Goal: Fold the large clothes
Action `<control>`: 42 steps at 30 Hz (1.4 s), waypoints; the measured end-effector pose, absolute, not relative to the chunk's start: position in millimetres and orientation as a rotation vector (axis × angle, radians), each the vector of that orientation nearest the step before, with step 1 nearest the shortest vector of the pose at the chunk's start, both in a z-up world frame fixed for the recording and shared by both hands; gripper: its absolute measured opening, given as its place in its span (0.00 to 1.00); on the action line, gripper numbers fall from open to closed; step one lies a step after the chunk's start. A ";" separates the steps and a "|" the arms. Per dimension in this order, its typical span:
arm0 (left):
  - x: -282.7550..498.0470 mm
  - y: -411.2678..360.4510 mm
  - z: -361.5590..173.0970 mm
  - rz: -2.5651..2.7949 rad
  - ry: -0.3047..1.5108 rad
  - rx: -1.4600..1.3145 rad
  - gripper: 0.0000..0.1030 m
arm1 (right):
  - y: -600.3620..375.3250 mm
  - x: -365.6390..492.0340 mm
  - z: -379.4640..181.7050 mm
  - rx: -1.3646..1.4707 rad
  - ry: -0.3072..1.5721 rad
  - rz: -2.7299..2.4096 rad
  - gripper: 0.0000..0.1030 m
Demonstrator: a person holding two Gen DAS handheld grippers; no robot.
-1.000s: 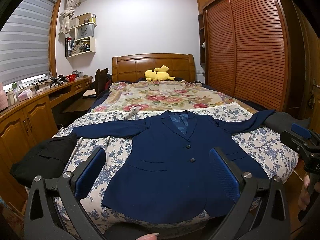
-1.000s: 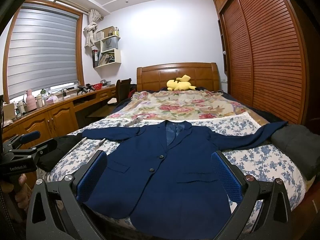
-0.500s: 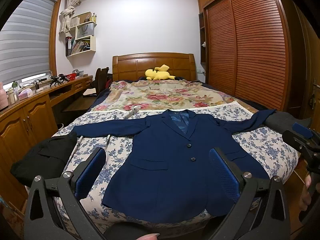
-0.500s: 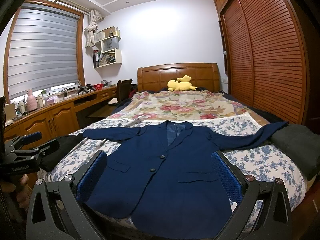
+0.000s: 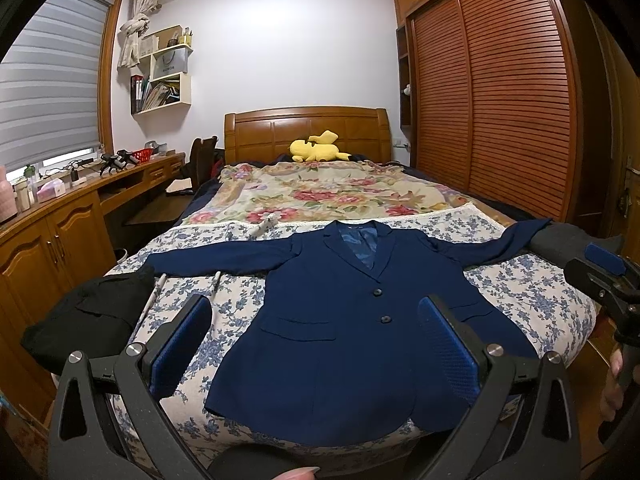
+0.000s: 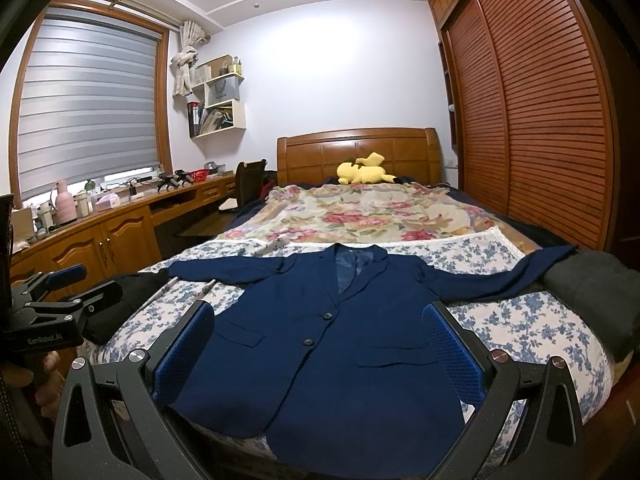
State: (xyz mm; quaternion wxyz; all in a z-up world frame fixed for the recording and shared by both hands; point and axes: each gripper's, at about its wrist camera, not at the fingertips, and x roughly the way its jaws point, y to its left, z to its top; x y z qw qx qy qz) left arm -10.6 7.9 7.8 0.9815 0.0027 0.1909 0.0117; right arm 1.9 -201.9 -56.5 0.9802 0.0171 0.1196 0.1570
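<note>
A navy blue suit jacket (image 5: 352, 320) (image 6: 332, 344) lies flat, front up and buttoned, on the floral bed sheet (image 5: 532, 296), both sleeves spread sideways. My left gripper (image 5: 316, 344) hovers open over the jacket's hem at the foot of the bed, its blue pads wide apart and holding nothing. My right gripper (image 6: 320, 348) is likewise open above the hem, empty. Each gripper shows at the edge of the other's view: the right one (image 5: 604, 276) and the left one (image 6: 56, 300).
A black folded garment (image 5: 88, 320) lies at the bed's left corner, a dark grey one (image 6: 596, 292) at the right edge. A wooden desk with cabinets (image 5: 52, 232) runs along the left, a slatted wardrobe (image 5: 500, 100) along the right. A yellow plush toy (image 5: 316, 148) sits by the headboard.
Both views have shifted only slightly; the grippers stay open above the hem and the jacket has not moved.
</note>
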 end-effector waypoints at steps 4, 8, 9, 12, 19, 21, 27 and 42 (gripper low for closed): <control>-13.6 13.5 6.8 0.024 0.381 0.004 1.00 | -202.7 0.5 -56.8 0.035 0.239 0.317 1.00; -13.1 13.1 7.3 0.025 0.383 0.005 1.00 | -202.6 0.2 -56.7 0.035 0.238 0.318 1.00; -12.7 11.7 7.1 0.025 0.383 0.005 1.00 | -202.8 0.1 -56.8 0.035 0.238 0.319 1.00; -12.7 11.5 6.9 0.025 0.383 0.005 1.00 | -202.6 -0.1 -56.9 0.036 0.239 0.319 1.00; -10.5 11.6 5.3 0.026 0.396 0.003 1.00 | -202.1 2.9 -59.7 0.036 0.252 0.316 1.00; -5.0 7.7 2.5 0.027 0.410 0.006 1.00 | -201.0 7.6 -62.7 0.034 0.264 0.314 1.00; 14.1 15.2 -12.6 0.037 0.455 -0.008 1.00 | -197.5 21.7 -65.8 0.043 0.293 0.314 1.00; 53.8 29.5 -33.0 0.058 0.497 0.005 1.00 | -185.2 48.3 -71.7 0.045 0.315 0.320 1.00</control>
